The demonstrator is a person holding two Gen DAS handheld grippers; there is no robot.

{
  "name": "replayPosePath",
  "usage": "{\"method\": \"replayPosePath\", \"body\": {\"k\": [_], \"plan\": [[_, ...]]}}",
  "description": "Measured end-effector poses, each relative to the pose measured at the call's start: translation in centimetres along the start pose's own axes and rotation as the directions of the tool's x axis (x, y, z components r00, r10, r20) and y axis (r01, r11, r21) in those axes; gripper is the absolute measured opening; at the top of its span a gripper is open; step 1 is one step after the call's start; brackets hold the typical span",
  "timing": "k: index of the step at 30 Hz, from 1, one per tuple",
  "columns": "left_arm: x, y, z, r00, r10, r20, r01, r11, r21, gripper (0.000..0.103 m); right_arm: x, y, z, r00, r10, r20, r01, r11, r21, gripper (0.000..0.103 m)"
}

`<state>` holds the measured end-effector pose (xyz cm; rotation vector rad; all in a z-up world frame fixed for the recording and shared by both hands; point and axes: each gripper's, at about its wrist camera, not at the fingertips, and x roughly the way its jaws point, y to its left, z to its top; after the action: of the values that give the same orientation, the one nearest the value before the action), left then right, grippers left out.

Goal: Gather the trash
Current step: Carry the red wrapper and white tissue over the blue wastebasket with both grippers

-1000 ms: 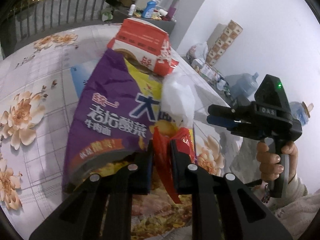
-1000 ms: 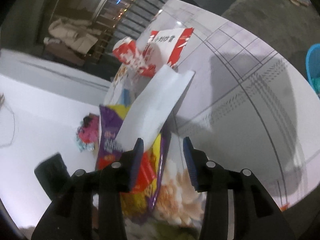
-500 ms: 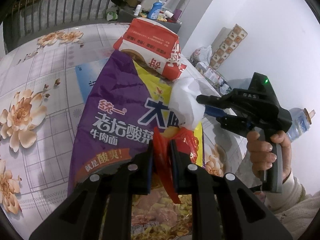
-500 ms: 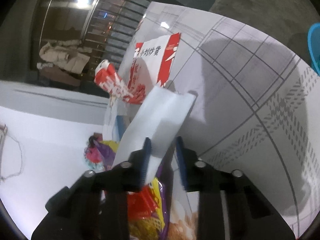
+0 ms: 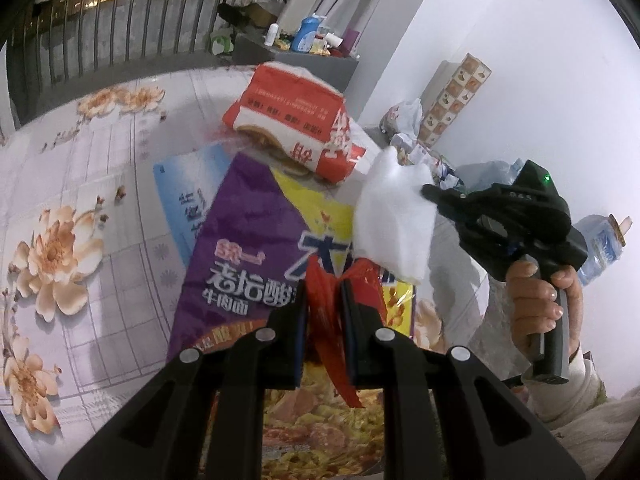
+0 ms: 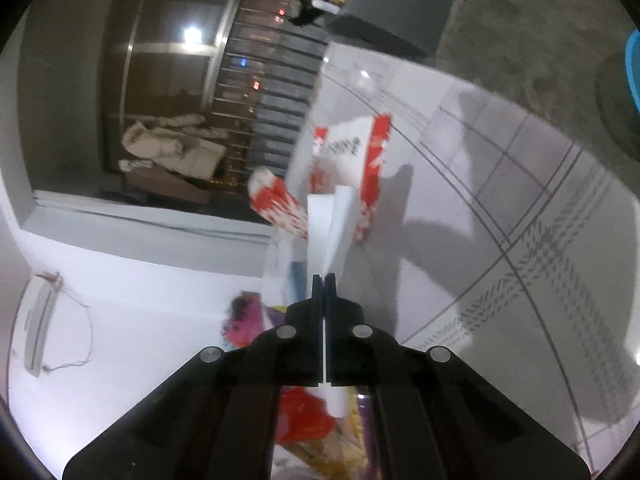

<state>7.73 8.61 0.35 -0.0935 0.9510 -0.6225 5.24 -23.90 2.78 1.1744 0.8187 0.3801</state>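
My left gripper [image 5: 324, 292] is shut on a red wrapper [image 5: 332, 344] above a purple and yellow noodle bag [image 5: 248, 264]. A white paper piece [image 5: 394, 224] stands over the bag, and my right gripper [image 5: 430, 192] is shut on its edge. In the right wrist view my right gripper [image 6: 324, 280] is shut on the white paper [image 6: 330, 224]. A red and white wrapper [image 5: 296, 120] lies on the table beyond; it also shows in the right wrist view [image 6: 352, 160].
The table [image 5: 80, 184] has a flowered, tiled cover. A blue and white sheet [image 5: 184, 200] lies under the bag. A railing [image 5: 120, 32], a shelf with bottles [image 5: 304, 36], bags and a water jug [image 5: 600, 240] stand behind.
My right gripper moved in and closed on the white paper, then lifted it. My left gripper kept its hold on the red wrapper.
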Motion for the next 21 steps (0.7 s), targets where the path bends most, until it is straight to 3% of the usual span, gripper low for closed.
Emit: {"method": "replayPosePath", "body": {"k": [6, 12, 15, 21], "plan": [[-0.5, -1.8, 1.5, 1.0, 0.001, 0.022, -0.002, 0.999, 0.048, 0.015, -3.7, 0.4, 0.6, 0.994, 0.07, 0.082, -0.07, 0.998, -0.007, 0.0], [-0.4, -5.4, 4.1, 1.0, -0.025, 0.017, 0.023, 0.99, 0.141, 0.015, -8.3, 0.3, 1.4, 0.975, 0.089, 0.206, -0.083, 0.996, -0.034, 0.0], [0.4, -8.1, 5.8, 0.999, -0.05, 0.002, 0.049, 0.977, 0.209, 0.015, -10.7, 0.1, 1.8, 0.954, 0.069, 0.291, -0.059, 0.997, -0.044, 0.0], [5.0, -15.0, 10.0, 0.991, -0.098, -0.09, 0.124, 0.922, 0.366, 0.015, -16.6, -3.0, 2.4, 0.888, -0.035, 0.459, 0.036, 0.999, 0.007, 0.0]]}}
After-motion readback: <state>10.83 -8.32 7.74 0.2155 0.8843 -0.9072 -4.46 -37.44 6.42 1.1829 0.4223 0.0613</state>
